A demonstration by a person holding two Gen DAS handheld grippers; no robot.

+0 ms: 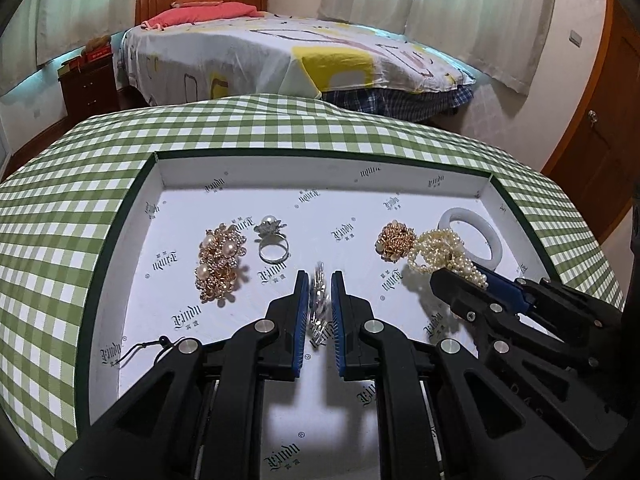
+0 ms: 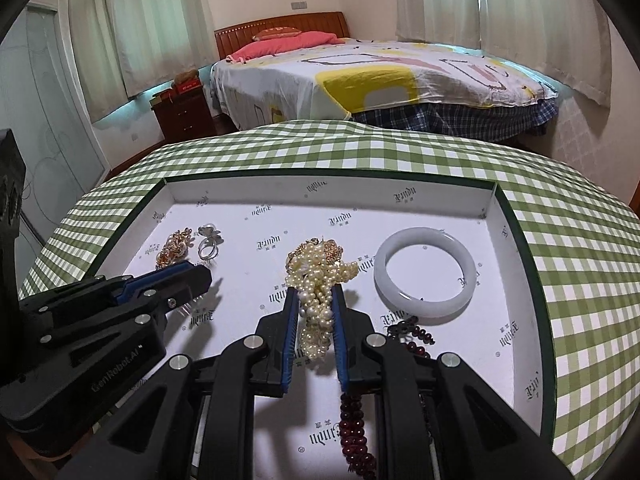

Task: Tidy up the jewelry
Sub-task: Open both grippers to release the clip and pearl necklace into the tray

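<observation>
A white printed tray lies on the green checked cloth. My left gripper is shut on a silver rhinestone hair comb held just above the tray floor; its teeth show under the left gripper in the right wrist view. My right gripper is shut on a cream pearl bracelet bundle, beside a gold flower brooch. Gold pearl brooches, a silver pearl ring and a white jade bangle lie in the tray.
A dark red bead string lies under my right gripper near the tray's front. A thin black cord lies at the tray's front left. A bed and a dark nightstand stand beyond the table.
</observation>
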